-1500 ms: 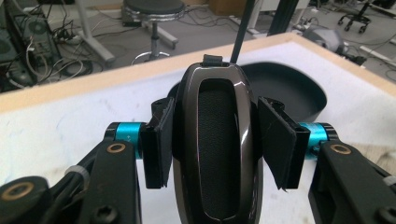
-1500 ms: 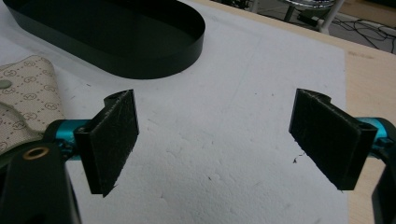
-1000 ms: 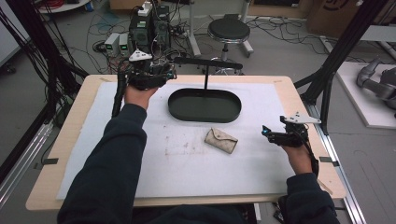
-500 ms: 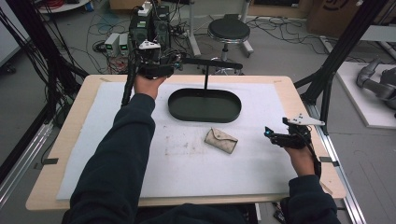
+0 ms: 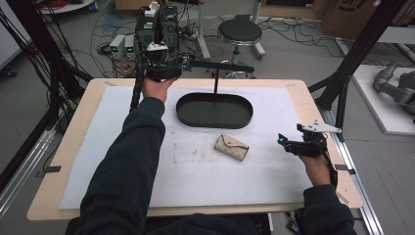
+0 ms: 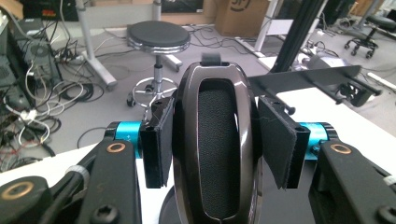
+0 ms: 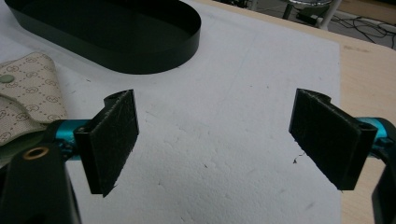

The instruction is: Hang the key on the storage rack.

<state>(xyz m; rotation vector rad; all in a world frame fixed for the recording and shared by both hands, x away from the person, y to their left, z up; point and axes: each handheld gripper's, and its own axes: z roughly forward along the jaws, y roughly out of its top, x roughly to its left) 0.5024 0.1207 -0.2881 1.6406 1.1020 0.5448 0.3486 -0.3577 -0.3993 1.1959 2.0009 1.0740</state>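
shifted toward the table's far edge since a second ago, the left gripper [image 5: 161, 68] grips a glossy dark headphone earcup [image 6: 217, 144] — clear in its own view. black oval tray [image 5: 214, 110], beige pouch [image 5: 231, 147] — right gripper [image 7: 215, 144] gapes wide, empty.

No word, number or brand name can be read with certainty. The small beige pouch [image 7: 21, 95] on the worktop carries a repeating monogram-style print of little circles and crosses, too small to read as letters. In the left tool view, a brown cardboard box [image 6: 243, 16] on the floor behind the stool bears dark printed marks near its top edge; they are cut off by the frame and cannot be made out. In the high view, another cardboard box [image 5: 350, 12] at the upper right shows a partial dark print, also illegible.
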